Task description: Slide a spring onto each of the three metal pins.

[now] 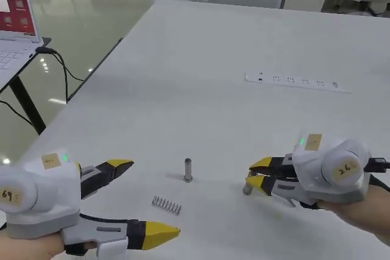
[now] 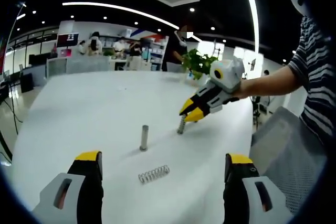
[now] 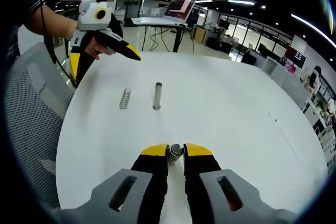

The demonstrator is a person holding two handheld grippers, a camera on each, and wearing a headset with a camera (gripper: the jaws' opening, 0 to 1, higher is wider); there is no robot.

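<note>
A bare metal pin [image 1: 187, 170] stands upright on the white table [image 1: 201, 59]. A loose spring [image 1: 166, 204] lies flat just in front of it. My left gripper [image 1: 140, 198] is open at the near left, its yellow tips wide on either side of that spring [image 2: 154, 173], short of the pin [image 2: 144, 137]. My right gripper [image 1: 256, 173] is low on the right, shut on a second spring [image 3: 175, 154] that stands upright on the table [image 1: 248, 186]. Whether a pin is inside this spring I cannot tell.
A white power strip [image 1: 297, 81] lies across the far right of the table. A laptop [image 1: 15, 22] sits on a side stand to the far left, cables hanging below. A grey mesh chair [image 3: 31, 108] is at the near table edge.
</note>
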